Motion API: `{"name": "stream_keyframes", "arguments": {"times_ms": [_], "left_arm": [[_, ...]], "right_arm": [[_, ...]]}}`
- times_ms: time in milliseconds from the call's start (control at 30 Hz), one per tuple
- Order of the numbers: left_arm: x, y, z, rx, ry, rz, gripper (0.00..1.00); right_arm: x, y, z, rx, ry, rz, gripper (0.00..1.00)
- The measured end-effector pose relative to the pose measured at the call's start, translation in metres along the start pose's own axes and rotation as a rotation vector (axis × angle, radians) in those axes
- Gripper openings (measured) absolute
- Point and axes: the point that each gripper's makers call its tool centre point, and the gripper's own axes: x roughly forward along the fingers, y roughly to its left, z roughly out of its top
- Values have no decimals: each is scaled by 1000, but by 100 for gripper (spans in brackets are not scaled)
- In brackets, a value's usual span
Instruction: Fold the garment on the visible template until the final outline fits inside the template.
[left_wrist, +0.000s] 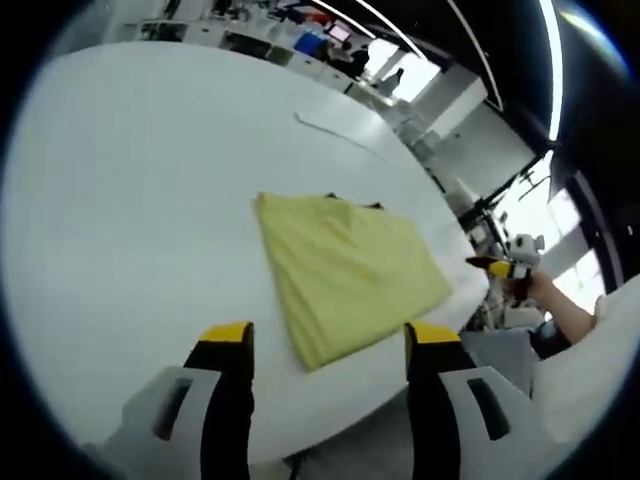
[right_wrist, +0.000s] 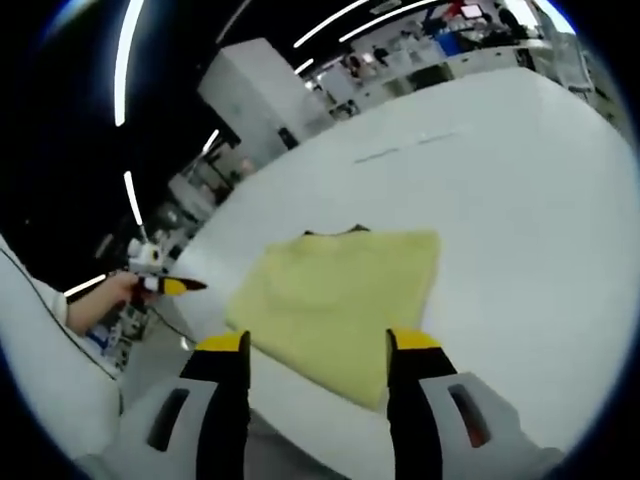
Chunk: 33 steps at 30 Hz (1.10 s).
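Observation:
A yellow garment (left_wrist: 345, 280) lies folded into a rough rectangle on the white table (left_wrist: 120, 200), near its front edge. Small dark bits of the template (left_wrist: 375, 205) peek out at the fold's far edge. My left gripper (left_wrist: 330, 335) hovers over the garment's near end, open and holding nothing. A hand holds the right gripper (left_wrist: 508, 268) off the table's right side. In the right gripper view the garment (right_wrist: 335, 295) is just ahead of my right gripper (right_wrist: 318, 342), which is open with nothing between its fingers. The left gripper (right_wrist: 165, 285) is small at the left, beyond the table.
A faint thin line (left_wrist: 335, 130) runs across the table (right_wrist: 540, 220) beyond the garment. Desks, screens and ceiling light strips stand far behind. A person's pale sleeve (right_wrist: 50, 370) is at the lower left of the right gripper view.

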Motion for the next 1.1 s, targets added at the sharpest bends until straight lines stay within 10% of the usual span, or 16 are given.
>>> {"name": "stream_keyframes", "arguments": {"times_ms": [1100], "left_arm": [[-41, -12, -66, 7, -11, 48, 93]], "right_arm": [[-44, 21, -43, 67, -31, 7, 65]]}}
